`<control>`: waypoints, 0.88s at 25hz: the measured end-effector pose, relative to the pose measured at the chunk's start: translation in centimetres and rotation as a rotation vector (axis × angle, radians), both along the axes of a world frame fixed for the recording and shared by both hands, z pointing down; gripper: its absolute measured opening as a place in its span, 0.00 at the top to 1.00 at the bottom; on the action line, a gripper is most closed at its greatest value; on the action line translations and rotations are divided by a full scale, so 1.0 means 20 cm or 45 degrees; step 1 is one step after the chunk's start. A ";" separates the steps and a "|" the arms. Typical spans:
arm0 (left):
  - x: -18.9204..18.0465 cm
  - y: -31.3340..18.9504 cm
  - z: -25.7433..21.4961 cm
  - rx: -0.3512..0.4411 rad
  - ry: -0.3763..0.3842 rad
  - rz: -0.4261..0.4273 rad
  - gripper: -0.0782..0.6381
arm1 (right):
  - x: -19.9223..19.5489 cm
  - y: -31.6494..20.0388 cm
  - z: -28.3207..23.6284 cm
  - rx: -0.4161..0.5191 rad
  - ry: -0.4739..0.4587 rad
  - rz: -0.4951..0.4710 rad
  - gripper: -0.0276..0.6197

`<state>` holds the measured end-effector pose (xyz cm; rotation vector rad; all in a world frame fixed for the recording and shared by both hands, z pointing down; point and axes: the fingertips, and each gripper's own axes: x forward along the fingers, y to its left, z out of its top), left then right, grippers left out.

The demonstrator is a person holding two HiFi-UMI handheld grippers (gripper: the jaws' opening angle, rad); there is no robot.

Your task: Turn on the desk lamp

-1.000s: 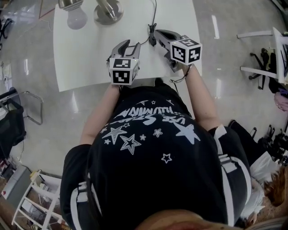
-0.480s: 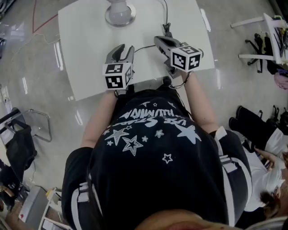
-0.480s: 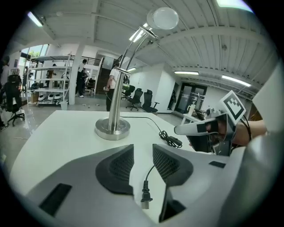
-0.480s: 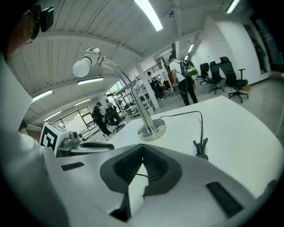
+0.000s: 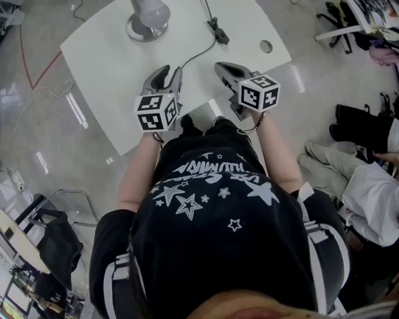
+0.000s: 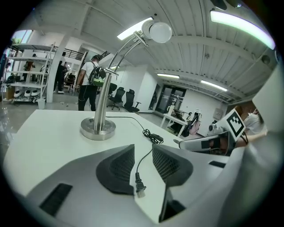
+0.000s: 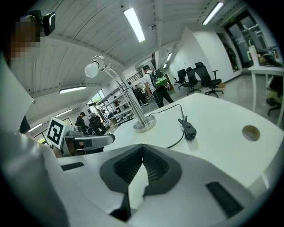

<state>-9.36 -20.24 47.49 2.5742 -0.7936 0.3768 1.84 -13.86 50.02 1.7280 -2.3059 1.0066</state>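
White table (image 5: 112, 75), glossy grey floor (image 5: 37, 112); lamp (image 5: 148, 19) seemingly unlit.

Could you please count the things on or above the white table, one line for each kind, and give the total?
Desk lamp: 1
Power cord with inline switch: 1
Grippers: 2 (left gripper, right gripper)
Total: 4

Desk lamp (image 5: 148, 26) is set far left on the table (image 5: 106, 68). The cord switch (image 5: 217, 31) is laid to its right, and the plug (image 6: 140, 185) nearer, by the left gripper (image 5: 167, 70).
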 end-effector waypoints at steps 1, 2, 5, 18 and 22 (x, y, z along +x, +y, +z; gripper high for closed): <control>0.00 0.02 -0.01 0.001 0.008 0.004 0.70 | 0.00 0.03 -0.01 0.003 0.005 0.009 0.95; 0.00 0.04 -0.01 0.001 0.017 0.006 0.70 | 0.01 0.06 -0.01 0.006 0.009 0.016 0.95; -0.02 0.07 -0.04 -0.002 0.049 -0.004 0.70 | 0.01 0.12 0.00 0.005 0.008 0.019 0.95; -0.13 0.66 -0.20 0.105 0.040 -0.030 0.86 | -0.11 0.72 -0.08 0.100 -0.027 -0.001 0.95; -0.16 0.86 -0.22 0.114 0.043 -0.018 0.88 | -0.16 0.90 -0.11 0.130 -0.012 -0.019 0.95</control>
